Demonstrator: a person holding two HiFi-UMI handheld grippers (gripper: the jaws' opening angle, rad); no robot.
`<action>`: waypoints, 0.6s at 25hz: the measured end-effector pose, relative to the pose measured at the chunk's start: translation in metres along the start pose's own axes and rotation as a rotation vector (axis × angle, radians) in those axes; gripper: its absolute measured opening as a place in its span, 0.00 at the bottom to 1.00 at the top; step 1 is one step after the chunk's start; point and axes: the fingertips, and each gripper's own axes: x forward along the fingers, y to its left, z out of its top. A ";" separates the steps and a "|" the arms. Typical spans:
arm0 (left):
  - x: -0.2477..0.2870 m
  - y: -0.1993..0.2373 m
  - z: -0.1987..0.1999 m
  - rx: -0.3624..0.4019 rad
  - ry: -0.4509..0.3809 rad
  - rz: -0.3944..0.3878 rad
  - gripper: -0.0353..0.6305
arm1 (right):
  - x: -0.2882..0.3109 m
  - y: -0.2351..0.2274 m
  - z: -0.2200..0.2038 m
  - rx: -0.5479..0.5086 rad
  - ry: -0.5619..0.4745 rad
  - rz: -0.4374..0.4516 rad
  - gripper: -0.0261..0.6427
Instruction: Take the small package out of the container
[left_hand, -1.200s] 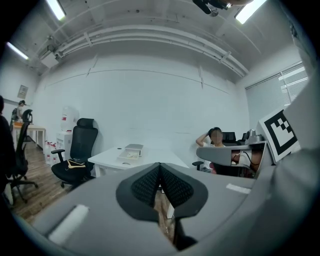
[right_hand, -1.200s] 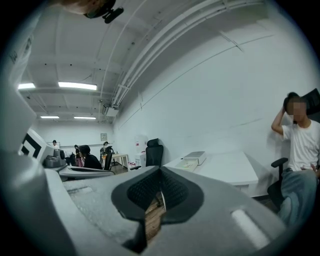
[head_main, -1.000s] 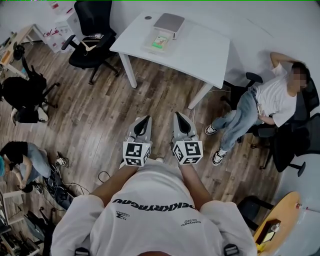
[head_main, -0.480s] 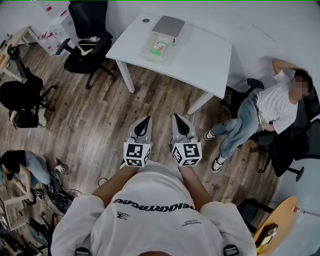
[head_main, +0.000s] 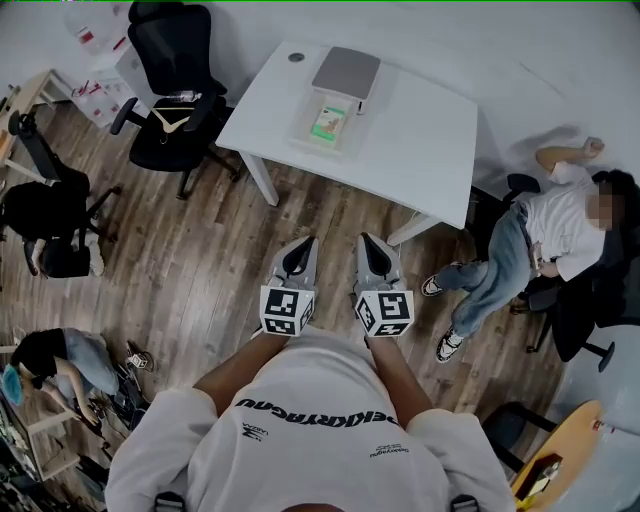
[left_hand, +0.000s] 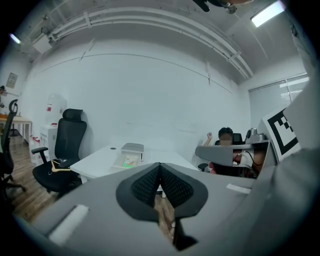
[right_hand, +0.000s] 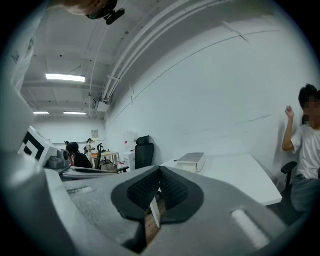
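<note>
Approach stage. Left gripper (head_main: 306, 243) and right gripper (head_main: 367, 241) held side by side, all jaws of the 2 closed, empty, since small package (head_main: 327, 118) sits in container (head_main: 303, 124) on white table (head_main: 425, 135), well ahead.

A white table (head_main: 420, 130) stands on a wood-plank floor (head_main: 200, 250). At ten o'clock from its middle lies a shallow white container (head_main: 303, 128) holding a green small package (head_main: 328, 118). A grey-topped box (head_main: 346, 72) sits just beyond at twelve. A dark round spot (head_main: 296, 57) marks the eleven o'clock corner.

Likely office: white desk (head_main: 420, 130), black swivel chair (head_main: 165, 45).
</note>
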 end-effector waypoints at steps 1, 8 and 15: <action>0.005 0.006 0.004 0.003 0.001 -0.008 0.06 | 0.008 -0.001 0.002 0.004 0.002 -0.008 0.04; 0.048 0.050 0.026 0.012 0.022 -0.059 0.06 | 0.069 -0.008 0.013 0.023 0.011 -0.063 0.04; 0.088 0.086 0.043 0.011 0.034 -0.109 0.06 | 0.122 -0.014 0.023 0.021 0.022 -0.111 0.04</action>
